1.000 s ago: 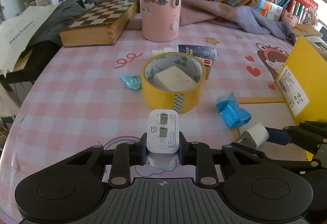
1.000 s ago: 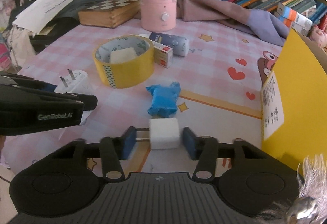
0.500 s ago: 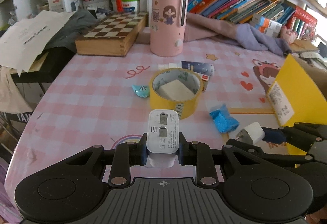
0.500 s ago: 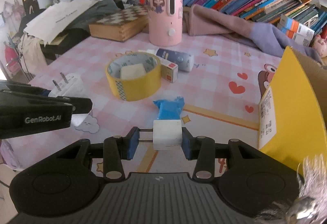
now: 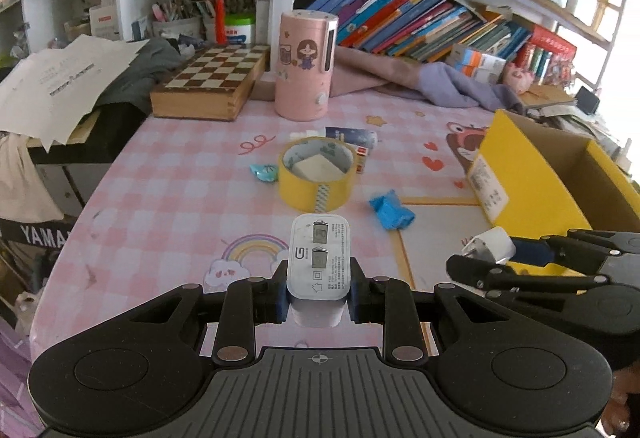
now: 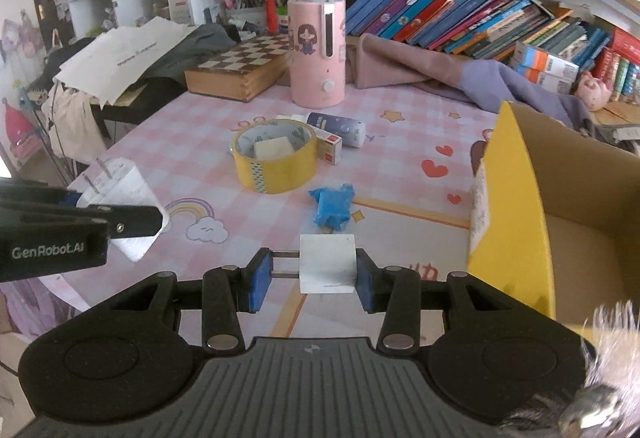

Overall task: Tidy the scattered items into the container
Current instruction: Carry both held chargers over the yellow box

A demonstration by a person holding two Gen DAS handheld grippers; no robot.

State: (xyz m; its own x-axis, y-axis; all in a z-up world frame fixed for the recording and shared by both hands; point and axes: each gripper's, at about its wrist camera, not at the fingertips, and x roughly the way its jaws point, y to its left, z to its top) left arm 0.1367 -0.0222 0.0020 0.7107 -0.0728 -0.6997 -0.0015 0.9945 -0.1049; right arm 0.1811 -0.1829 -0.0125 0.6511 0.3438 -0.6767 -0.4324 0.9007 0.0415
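The flat charger (image 5: 319,261) sits clamped in the left gripper (image 5: 319,294), off the table (image 5: 168,190). The cube plug (image 6: 327,263) is held across the right gripper (image 6: 308,270), prongs leftward, near the box (image 6: 516,198). Tape roll (image 6: 275,160) lies farther off.

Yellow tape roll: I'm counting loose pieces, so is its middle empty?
No, a pale block lies inside the yellow tape roll on the table.

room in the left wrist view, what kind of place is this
Most likely a child's study or bedroom: shelves of leaning books, a cartoon-print pink checked tablecloth, and a chessboard box beside pen pots.
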